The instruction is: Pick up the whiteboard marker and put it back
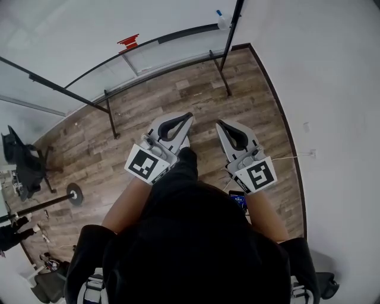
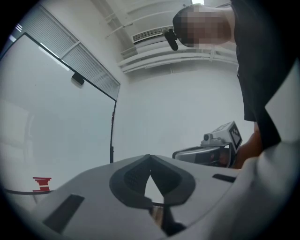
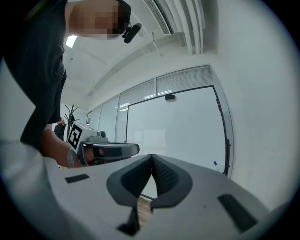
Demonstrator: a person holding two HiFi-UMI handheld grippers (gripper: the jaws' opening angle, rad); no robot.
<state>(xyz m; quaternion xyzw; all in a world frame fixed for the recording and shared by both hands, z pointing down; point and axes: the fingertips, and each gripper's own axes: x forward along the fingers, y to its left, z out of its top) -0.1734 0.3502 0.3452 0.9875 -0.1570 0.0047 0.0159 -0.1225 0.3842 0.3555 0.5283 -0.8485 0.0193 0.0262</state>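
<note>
so left gripper and right gripper are both closed, empty; open one before nearing the marker, top centre.

On my feed the left gripper and right gripper are pale grey with charcoal jaw linings. Each carries a white cube printed with black square markers. The floor is brown wood-grain planking, streaked lighter and darker. Far off, the whiteboard is white in a black frame, with a red object by it. At the far right is the whiteboard marker, white with a blue cap. The right-hand wall is plain white.
</note>
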